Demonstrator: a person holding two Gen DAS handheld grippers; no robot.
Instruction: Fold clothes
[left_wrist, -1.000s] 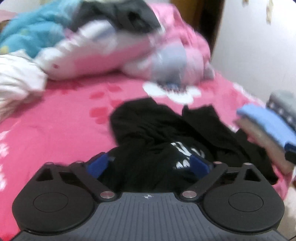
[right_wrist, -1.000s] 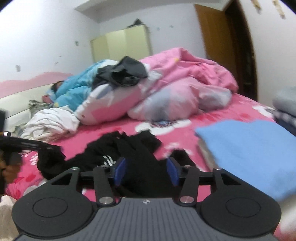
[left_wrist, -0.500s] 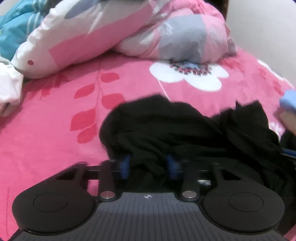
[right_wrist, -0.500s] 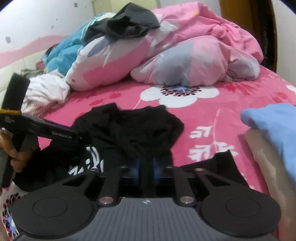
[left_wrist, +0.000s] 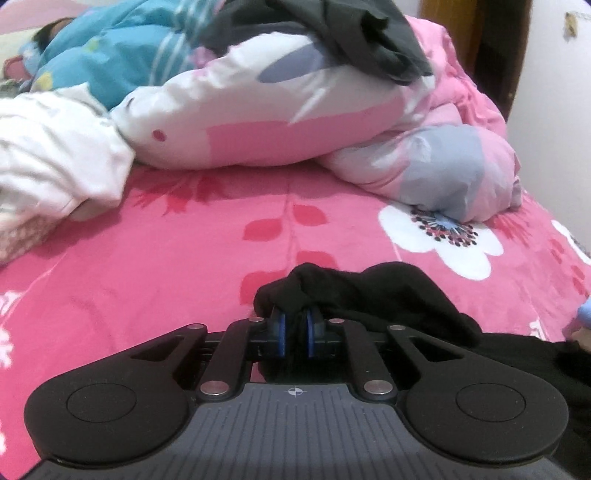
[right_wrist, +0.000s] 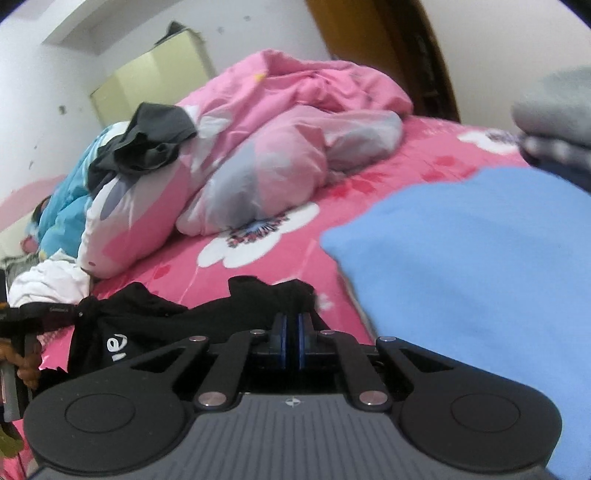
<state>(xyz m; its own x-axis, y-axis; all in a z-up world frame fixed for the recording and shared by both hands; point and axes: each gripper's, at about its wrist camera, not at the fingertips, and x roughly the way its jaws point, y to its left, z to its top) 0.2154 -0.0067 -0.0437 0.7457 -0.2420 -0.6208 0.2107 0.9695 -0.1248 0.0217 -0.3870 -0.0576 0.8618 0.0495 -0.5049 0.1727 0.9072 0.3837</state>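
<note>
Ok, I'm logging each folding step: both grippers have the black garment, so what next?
Probably lift and pull apart: the left gripper, closing, and right gripper each pinch the bunched black garment on the pink bedsheet.

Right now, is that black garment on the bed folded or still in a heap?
Not folded: the black garment lies bunched on the pink sheet, pinched by the left gripper and right gripper.

My black garment (left_wrist: 373, 295) lies crumpled on the pink bed (left_wrist: 147, 266), stretched between two bunched edges that are lifted slightly. White lettering (right_wrist: 120, 345) shows on its left part, too blurred to read; it may be a shirt.
</note>
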